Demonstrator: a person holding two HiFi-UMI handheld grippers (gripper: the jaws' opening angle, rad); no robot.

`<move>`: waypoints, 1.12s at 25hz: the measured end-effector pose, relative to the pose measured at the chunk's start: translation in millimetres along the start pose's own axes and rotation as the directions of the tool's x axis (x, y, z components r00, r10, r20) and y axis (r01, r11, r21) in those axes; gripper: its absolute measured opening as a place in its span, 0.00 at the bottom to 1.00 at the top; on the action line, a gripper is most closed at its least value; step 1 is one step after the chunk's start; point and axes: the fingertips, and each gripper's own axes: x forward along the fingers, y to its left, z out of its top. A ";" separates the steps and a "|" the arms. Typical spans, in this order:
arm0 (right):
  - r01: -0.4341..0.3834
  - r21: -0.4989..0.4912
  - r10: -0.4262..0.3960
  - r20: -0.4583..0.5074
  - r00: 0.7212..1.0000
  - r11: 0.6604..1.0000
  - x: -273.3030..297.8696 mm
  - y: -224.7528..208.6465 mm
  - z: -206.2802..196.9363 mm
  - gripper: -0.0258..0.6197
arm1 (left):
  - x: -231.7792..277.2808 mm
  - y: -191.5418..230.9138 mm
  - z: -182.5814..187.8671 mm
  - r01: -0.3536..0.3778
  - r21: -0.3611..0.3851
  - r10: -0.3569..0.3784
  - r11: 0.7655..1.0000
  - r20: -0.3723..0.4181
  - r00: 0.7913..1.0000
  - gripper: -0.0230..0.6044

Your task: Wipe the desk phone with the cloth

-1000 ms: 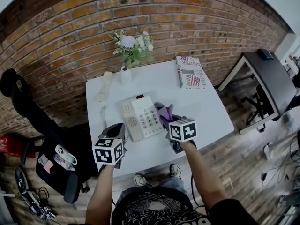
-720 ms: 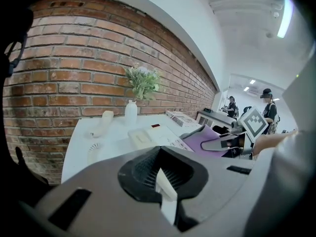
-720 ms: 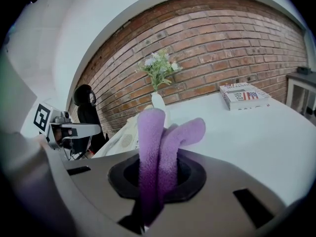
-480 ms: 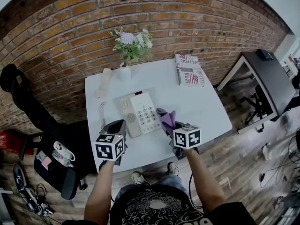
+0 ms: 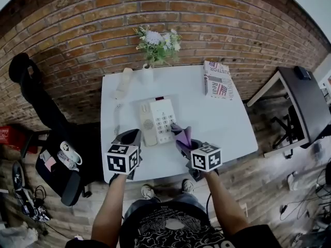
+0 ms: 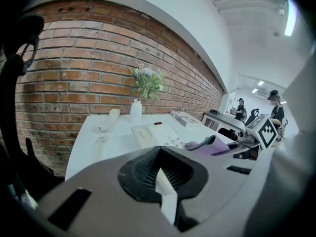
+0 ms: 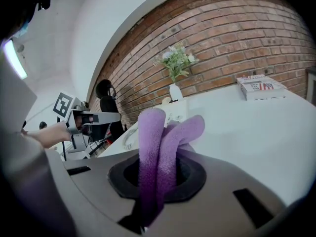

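The cream desk phone (image 5: 158,120) lies in the middle of the white table (image 5: 227,123), and its handset (image 5: 124,82) rests off the hook at the back left, joined by a coiled cord (image 5: 117,120). My right gripper (image 5: 180,136) is shut on a purple cloth (image 5: 184,135), just off the phone's near right corner. In the right gripper view the cloth (image 7: 160,147) sticks up in two folds from the jaws. Near the table's front left edge, my left gripper (image 5: 129,138) is shut and holds nothing. The left gripper view shows the phone (image 6: 158,135) ahead.
A white vase of flowers (image 5: 150,68) stands at the back of the table, and a printed book (image 5: 218,80) lies at the back right. A black office chair (image 5: 46,123) stands left of the table. A dark desk (image 5: 307,99) is at the right.
The right gripper with the cloth has drawn back a little from the phone's right side toward the table's front edge. The head camera has shifted. The left gripper stays near the front left.
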 end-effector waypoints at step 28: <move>-0.318 -0.180 0.285 -0.184 0.940 0.931 70.9 111.5 -15.0 0.11 | -90.8 37.1 -43.1 -0.274 -0.139 0.278 0.952 0.010 0.961 0.05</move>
